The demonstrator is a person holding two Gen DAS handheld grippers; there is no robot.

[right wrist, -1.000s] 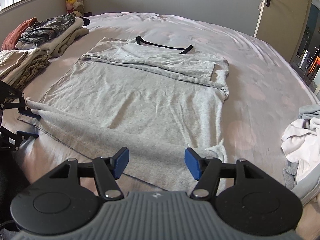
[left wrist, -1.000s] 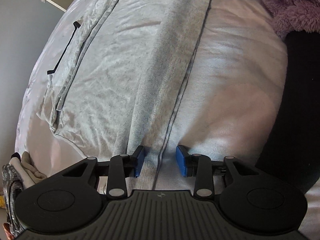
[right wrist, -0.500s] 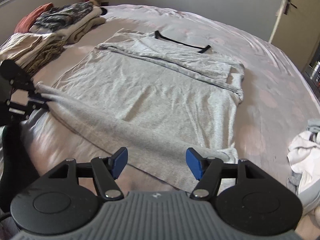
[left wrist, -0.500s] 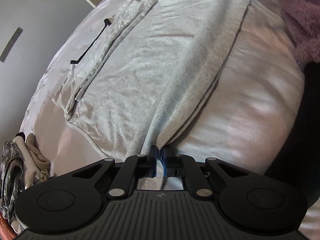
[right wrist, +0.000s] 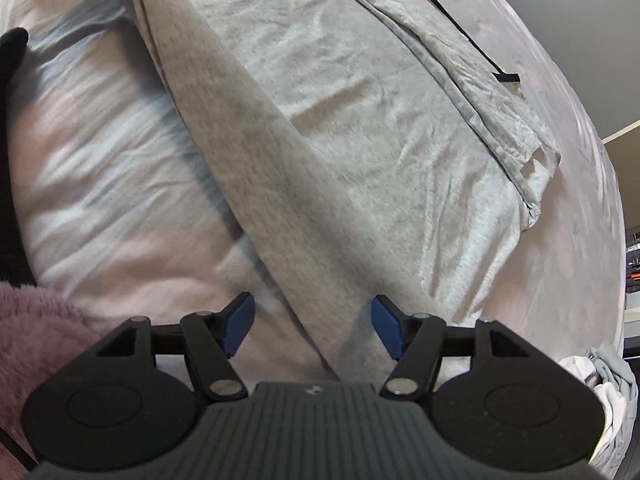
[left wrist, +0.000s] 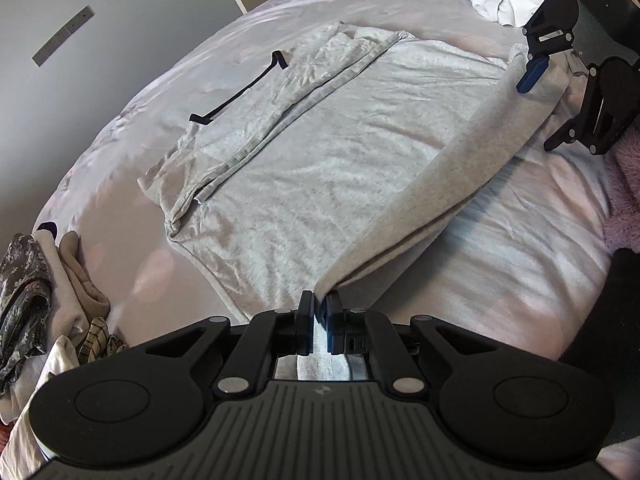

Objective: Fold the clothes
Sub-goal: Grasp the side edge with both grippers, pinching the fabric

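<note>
1. Grey tee [left wrist: 340, 168] with a black collar lies flat on the bed [left wrist: 520, 280], sleeves folded in.
2. Left hand-held gripper [left wrist: 319, 322] is pinching the hem corner, lifted.
3. Right hand-held gripper [right wrist: 314, 326] is spread wide, hem between its fingers.
</note>
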